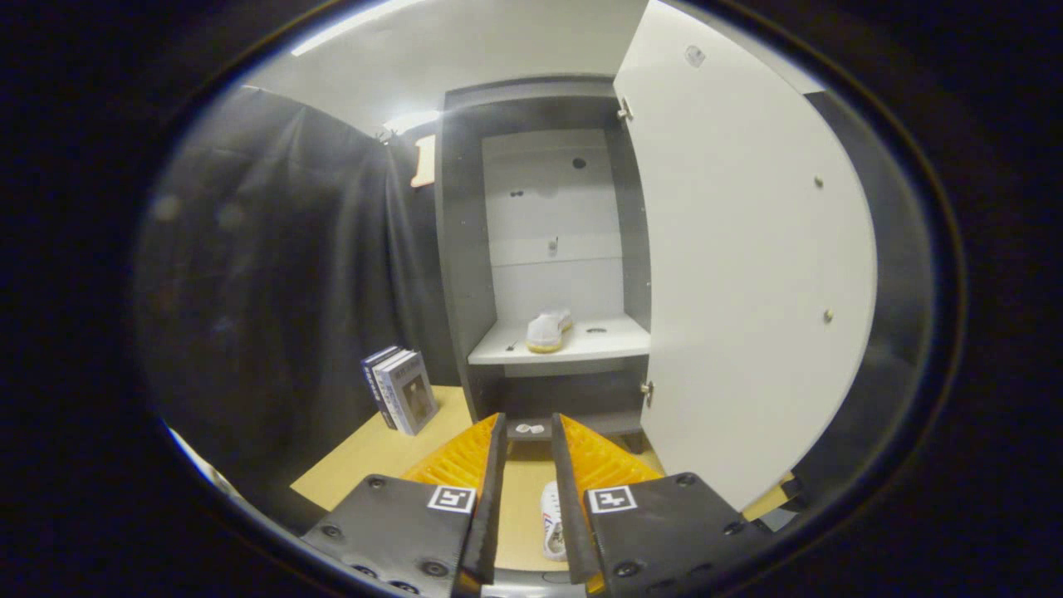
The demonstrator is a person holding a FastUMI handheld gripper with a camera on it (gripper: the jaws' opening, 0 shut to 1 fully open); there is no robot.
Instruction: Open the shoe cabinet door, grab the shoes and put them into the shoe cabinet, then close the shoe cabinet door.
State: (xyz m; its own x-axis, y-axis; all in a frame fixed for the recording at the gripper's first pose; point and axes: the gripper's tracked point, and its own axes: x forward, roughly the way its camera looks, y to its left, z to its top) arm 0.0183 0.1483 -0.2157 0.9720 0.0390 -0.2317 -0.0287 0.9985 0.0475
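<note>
The grey shoe cabinet (pixel 459 249) stands ahead of me with its white door (pixel 739 266) swung wide open to the right. One white shoe with a yellowish sole (pixel 547 330) rests on the cabinet's white shelf (pixel 606 342). A second white shoe (pixel 551 519) lies on the wooden table below, seen in the gap between my fingers, near the right one. My gripper (pixel 527 428) hovers above the table, pointing at the cabinet's lower part. Its orange fingers (pixel 465 455) stand a little apart and press on nothing.
Two or three books (pixel 400 389) stand upright on the wooden table (pixel 374 457), left of the cabinet. Black cloth hangs behind them. The open door blocks the space to the right of the cabinet opening.
</note>
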